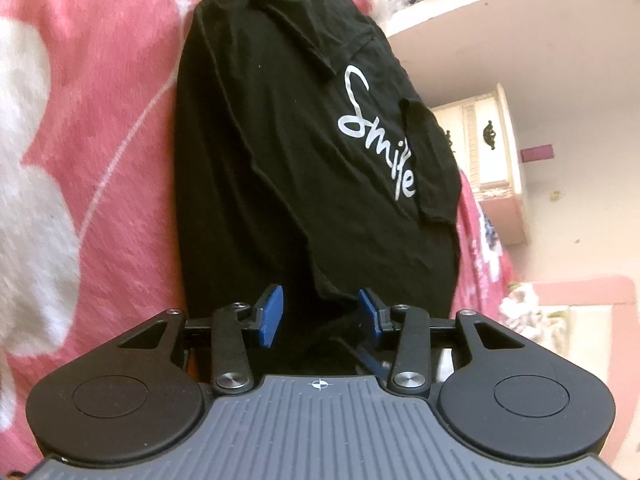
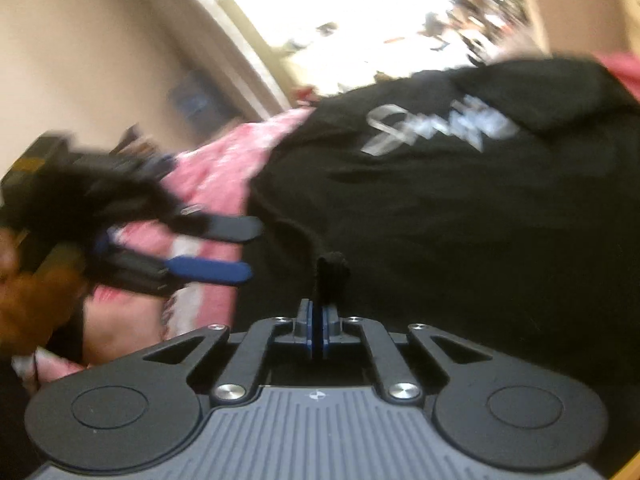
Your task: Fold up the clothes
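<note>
Shirt hem inside right tool

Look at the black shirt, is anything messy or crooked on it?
Yes. The black shirt on the pink blanket is rumpled: a sleeve flap lies folded over the end of the white "Smile" print, and the near hem bunches unevenly.

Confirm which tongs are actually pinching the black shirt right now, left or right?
The right tongs: shut on a bunched fold of the black shirt. The left tongs stand apart, pads open over the hem, clamping nothing.
</note>
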Motion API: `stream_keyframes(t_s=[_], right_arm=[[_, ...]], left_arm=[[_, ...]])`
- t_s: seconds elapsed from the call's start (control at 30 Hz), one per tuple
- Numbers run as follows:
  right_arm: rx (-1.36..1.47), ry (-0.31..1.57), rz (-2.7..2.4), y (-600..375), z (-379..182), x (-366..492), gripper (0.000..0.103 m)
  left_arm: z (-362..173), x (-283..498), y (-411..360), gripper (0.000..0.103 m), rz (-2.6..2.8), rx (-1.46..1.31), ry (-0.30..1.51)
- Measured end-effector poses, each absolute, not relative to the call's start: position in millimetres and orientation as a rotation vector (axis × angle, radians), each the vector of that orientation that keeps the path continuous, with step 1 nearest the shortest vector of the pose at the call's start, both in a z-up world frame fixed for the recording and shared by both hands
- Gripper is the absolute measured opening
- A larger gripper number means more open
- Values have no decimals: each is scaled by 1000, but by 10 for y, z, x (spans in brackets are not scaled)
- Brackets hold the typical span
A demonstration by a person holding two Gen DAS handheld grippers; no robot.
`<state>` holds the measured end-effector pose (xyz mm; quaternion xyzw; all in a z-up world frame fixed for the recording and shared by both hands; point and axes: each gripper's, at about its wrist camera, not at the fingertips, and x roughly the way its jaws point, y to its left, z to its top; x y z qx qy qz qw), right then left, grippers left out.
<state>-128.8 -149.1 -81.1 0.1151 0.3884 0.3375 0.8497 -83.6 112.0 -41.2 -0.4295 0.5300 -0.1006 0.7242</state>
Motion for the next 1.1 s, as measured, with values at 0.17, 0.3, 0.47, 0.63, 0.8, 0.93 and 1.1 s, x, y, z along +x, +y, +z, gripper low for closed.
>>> stream_keyframes(t_s=[0.17,0.3,0.47,0.63,0.8,0.93,1.1], right_arm=[[7,723,820,-1197,-602,-1492,4],[-152,674,893,-966,-534,-1634,4],[-256,642,905,-839,-506,-1735,4],[-291,626,911,-789,-472,-1774,4],[-294,621,925,-764,-472,-1794,4],[-284,621,930,-772,-469,-1799,4],[-273,623,937,-782,-465,-1804,3]], left_arm=[[-450,-843,1173,48,-235,-1056,1213],[-405,-839,1184,50,-234,-1031,1249],[-335,-840,1138,51,-231,-902,1326],[-338,-846,1031,50,-244,-805,1352],[-398,-832,1003,45,-234,-764,1386],[-452,-832,1041,33,-207,-783,1408],[-422,-827,1037,13,-214,-779,1399]])
